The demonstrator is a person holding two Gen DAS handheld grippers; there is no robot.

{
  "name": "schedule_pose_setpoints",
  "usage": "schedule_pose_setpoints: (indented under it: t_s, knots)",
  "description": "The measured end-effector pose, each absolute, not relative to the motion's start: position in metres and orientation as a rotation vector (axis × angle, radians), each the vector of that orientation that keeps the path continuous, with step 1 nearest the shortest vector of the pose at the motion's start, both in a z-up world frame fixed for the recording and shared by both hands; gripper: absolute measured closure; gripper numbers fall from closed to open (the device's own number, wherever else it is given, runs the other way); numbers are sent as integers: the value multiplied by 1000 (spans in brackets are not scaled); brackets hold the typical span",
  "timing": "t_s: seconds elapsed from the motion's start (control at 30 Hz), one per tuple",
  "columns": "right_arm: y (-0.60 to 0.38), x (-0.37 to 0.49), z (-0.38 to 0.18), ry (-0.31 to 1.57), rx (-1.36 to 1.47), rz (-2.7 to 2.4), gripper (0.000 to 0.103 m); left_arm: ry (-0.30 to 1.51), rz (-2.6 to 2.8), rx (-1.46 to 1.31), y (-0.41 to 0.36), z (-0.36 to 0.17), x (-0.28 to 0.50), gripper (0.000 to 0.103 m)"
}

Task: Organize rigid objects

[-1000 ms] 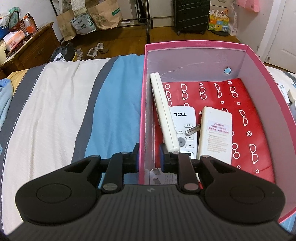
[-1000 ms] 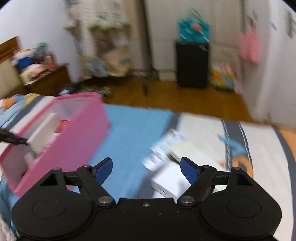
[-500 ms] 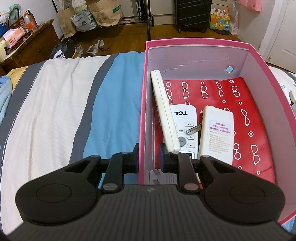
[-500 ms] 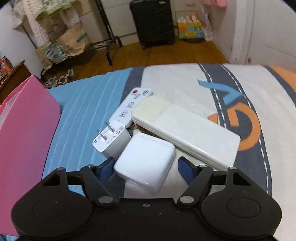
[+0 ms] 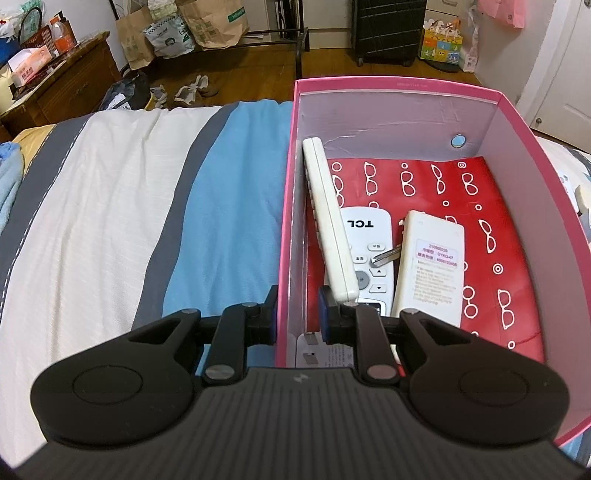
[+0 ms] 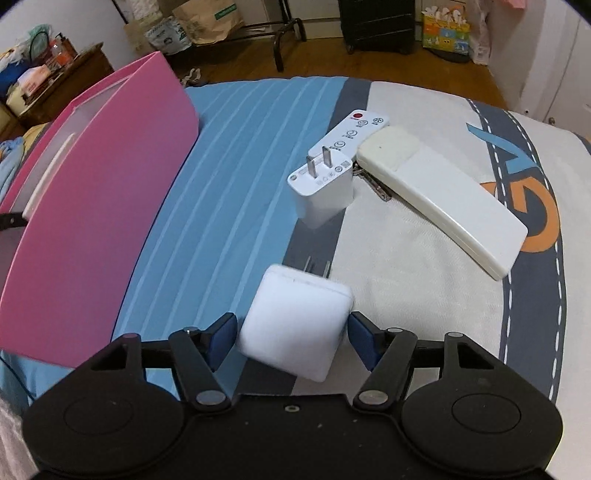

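My left gripper [image 5: 298, 317] is shut on the left wall of the pink box [image 5: 406, 85], one finger outside and one inside. On the box's red lining lie a TCL remote [image 5: 369, 251], a cream remote [image 5: 432, 269] face down and a key [image 5: 386, 256]. A slim white remote [image 5: 328, 218] leans on the left wall. My right gripper [image 6: 288, 338] is low over the bed. A white square charger [image 6: 295, 332] lies between its blue pads, with a thin gap on the left side. Beyond stand a second charger [image 6: 321, 188], prongs up, a thin remote [image 6: 354, 129] and a cream remote [image 6: 443, 199].
The pink box [image 6: 103, 206] stands left of the right gripper on the striped bedsheet. A metal clasp [image 6: 373, 184] pokes out between the second charger and the cream remote. Past the bed's far edge are a wooden floor, paper bags [image 5: 207, 22], a dresser [image 5: 62, 85] and a black suitcase [image 5: 388, 29].
The right gripper sank toward the bed and tilted downward, and the square charger now lies between its jaws, which have narrowed. The left gripper and the box have not moved.
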State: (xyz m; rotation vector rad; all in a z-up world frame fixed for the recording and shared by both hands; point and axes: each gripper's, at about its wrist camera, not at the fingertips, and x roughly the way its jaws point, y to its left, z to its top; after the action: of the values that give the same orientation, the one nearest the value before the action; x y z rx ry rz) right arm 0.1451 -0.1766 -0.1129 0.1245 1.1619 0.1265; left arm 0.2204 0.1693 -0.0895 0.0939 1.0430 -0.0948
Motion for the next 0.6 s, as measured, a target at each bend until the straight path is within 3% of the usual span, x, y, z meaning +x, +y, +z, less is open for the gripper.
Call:
schedule_pose_setpoints:
  t_s: [0.43, 0.47, 0.53, 0.6]
  knots:
    - [-173, 146, -112, 1159, 113, 73, 25, 1043, -95, 83, 171, -88, 220, 86]
    - [-173, 144, -112, 1164, 101, 75, 25, 1042, -95, 83, 171, -88, 220, 86]
    - [-173, 144, -115, 1179, 114, 94, 36, 1040, -87, 70, 172, -87, 220, 86]
    - [-175, 143, -112, 1190, 142, 102, 36, 1042, -88, 50, 174, -86, 221, 86]
